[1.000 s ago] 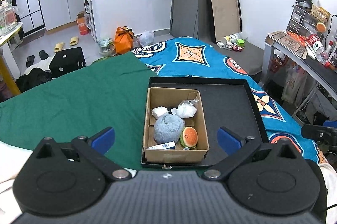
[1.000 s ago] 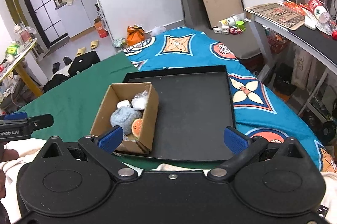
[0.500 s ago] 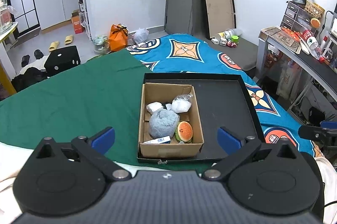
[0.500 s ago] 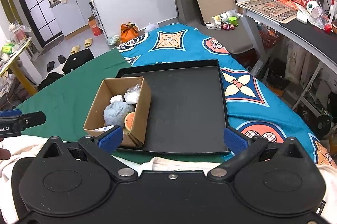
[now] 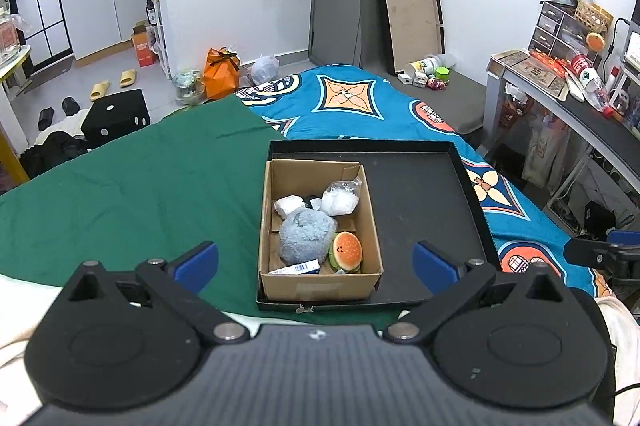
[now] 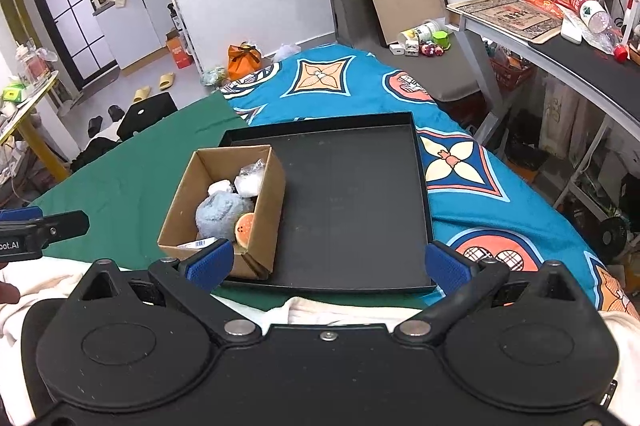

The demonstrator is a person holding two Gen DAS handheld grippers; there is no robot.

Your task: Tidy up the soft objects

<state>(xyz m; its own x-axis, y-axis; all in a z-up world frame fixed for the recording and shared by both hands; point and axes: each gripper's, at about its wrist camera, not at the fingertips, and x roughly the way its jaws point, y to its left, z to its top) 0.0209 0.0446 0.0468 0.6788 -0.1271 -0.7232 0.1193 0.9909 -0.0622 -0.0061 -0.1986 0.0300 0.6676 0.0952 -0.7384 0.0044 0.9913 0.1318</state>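
Observation:
A cardboard box (image 5: 318, 284) stands in the left part of a black tray (image 5: 424, 193) on the bed. The box holds a grey-blue plush (image 5: 306, 234), a burger toy (image 5: 346, 250), a clear bag (image 5: 340, 199) and a white lump (image 5: 289, 203). The box (image 6: 264, 209) and tray (image 6: 352, 193) also show in the right wrist view. My left gripper (image 5: 316, 262) is open and empty, above the near end of the box. My right gripper (image 6: 328, 262) is open and empty, above the tray's near edge.
A green cloth (image 5: 132, 177) covers the bed's left side and a blue patterned sheet (image 5: 360, 105) its right. A desk (image 6: 560, 53) with clutter stands at the right. The right gripper shows at the edge of the left wrist view (image 5: 600, 252).
Both grippers have drawn back and risen a little, so the box and tray look smaller and farther. Both stay open.

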